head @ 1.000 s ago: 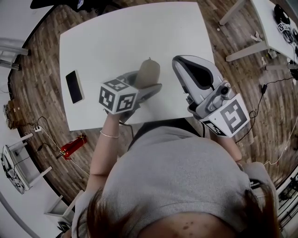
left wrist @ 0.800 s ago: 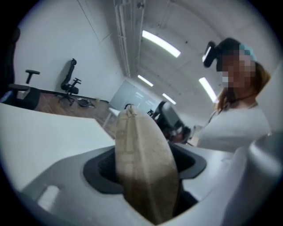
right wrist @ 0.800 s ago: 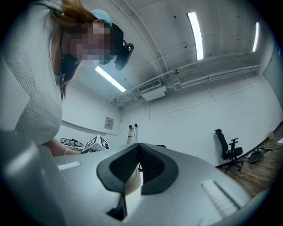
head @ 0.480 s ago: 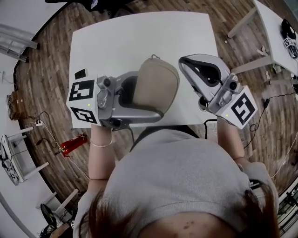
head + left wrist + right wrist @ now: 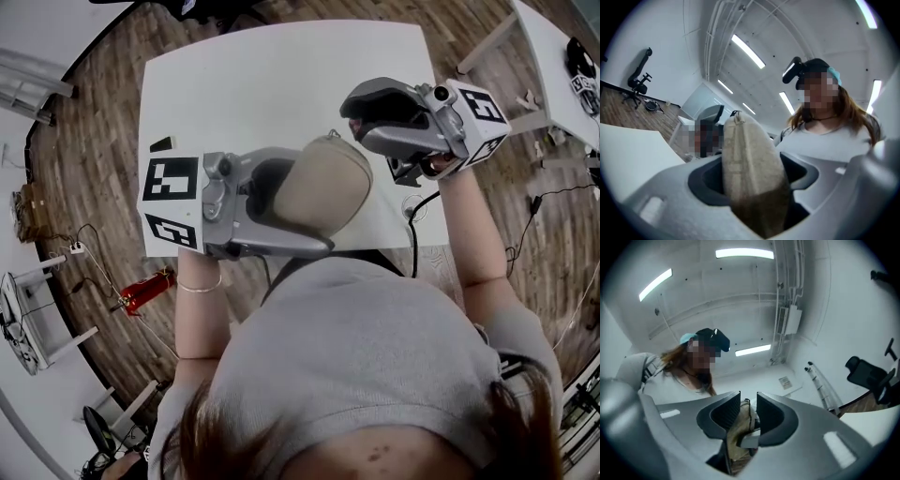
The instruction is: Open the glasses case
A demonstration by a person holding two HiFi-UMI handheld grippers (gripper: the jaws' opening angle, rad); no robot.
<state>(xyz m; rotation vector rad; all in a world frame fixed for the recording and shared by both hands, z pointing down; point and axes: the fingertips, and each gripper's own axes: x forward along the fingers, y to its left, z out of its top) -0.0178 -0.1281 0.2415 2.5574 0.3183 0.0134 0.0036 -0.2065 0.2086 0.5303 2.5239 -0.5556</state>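
The beige fabric glasses case point(image 5: 319, 187) hangs in the air above the white table point(image 5: 281, 75), near its front edge. My left gripper point(image 5: 314, 202) is shut on it across the middle, and the case point(image 5: 750, 173) fills the space between the jaws, zip seam facing the camera. My right gripper point(image 5: 352, 114) points left at the case's upper zip end. Its jaws have just been opening and stand a narrow gap apart. The case's end point(image 5: 738, 437) with the zip pull shows in that gap; the pads do not visibly press on it.
A dark phone point(image 5: 162, 144) lies at the table's left edge, mostly hidden by my left gripper's marker cube. A cable point(image 5: 412, 211) hangs off the table's front right. A second table point(image 5: 553, 47) stands at the right, and a red object point(image 5: 145, 292) lies on the wood floor.
My left gripper lifted the case off the table and turned it level. My right gripper swung round to point left at the case's top end, and its jaws parted.
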